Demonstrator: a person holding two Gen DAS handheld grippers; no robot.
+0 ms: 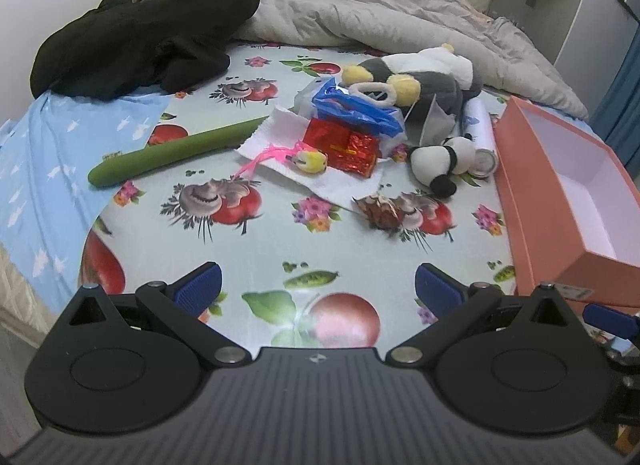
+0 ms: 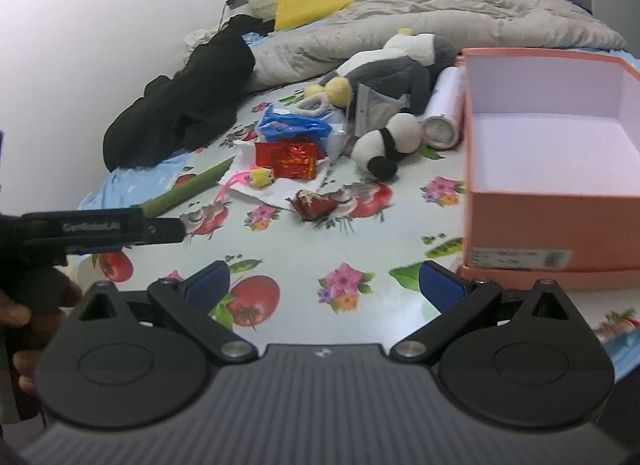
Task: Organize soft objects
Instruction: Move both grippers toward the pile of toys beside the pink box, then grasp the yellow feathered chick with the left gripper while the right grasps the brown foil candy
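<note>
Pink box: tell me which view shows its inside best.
The right wrist view. It looks straight into the pink box, showing the white floor, back wall and both side walls, with nothing visible inside. The left wrist view catches the box at the frame's right edge, slanted, with part of the interior cut off.

Both wrist cameras sit low over the bed, facing its headboard end. The left looks from left of the pink box (image 1: 560, 193), the right close before it (image 2: 552, 221); both share the toy pile.

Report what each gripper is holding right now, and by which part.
Nothing. The left gripper and right gripper both stand open, with only the fruit-printed tablecloth showing between their fingers.
</note>
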